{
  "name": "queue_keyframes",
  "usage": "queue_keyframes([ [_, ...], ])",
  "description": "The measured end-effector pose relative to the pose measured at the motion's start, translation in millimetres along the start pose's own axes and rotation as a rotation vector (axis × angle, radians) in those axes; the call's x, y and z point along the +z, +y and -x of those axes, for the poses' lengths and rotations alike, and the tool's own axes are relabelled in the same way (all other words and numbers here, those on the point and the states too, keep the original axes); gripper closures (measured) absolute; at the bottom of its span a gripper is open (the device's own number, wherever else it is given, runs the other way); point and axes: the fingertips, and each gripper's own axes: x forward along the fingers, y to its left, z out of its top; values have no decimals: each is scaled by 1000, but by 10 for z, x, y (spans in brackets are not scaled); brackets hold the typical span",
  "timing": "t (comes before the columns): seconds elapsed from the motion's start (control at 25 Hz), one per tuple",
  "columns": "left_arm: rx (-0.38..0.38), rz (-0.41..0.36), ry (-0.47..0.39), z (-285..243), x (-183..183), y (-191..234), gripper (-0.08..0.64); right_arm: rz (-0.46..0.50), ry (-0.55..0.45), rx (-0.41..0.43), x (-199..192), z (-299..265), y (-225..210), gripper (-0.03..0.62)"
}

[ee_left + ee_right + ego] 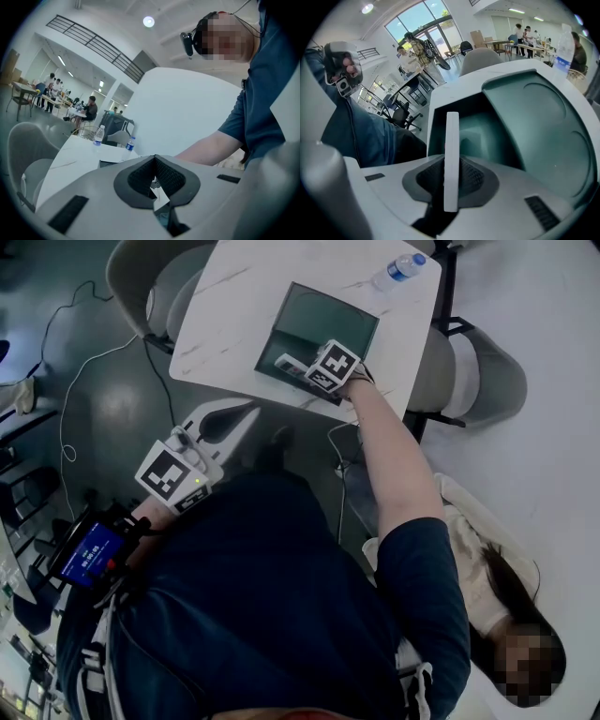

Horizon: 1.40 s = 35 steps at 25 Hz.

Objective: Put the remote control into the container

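Right claw [451, 177] clamps the slim white remote control [451, 150] edge-on over the near edge of the dark green container [534, 122] on the marble desk [246, 306]. It is hard to tell whether the remote's tip touches the container. The left claw [154, 174], closed on nothing, hangs clear of the desk. The risk: gripped toward one end, the remote could tip over the rim on release and land on the desk.
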Motion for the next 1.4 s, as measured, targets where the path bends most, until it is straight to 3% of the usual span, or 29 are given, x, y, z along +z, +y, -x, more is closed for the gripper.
queue_keyframes([
  [0.4, 21, -4, 5, 4, -5, 56, 548, -41, 39, 77, -101, -118, -26, 506],
  [0.64, 34, -1, 8, 24, -27, 85, 548, -40, 51, 81, -101, -150, -51, 506],
  [0.96, 34, 7, -9, 46, -18, 101, 548, 31, 50, -20, -84, -112, -144, 468],
  [1.24, 54, 30, -13, 86, -35, 149, 548, 118, -24, -141, -78, -98, -234, 411],
  [1.4, 52, 33, -10, 94, -56, 152, 548, 115, -70, -189, -103, -124, -274, 400],
])
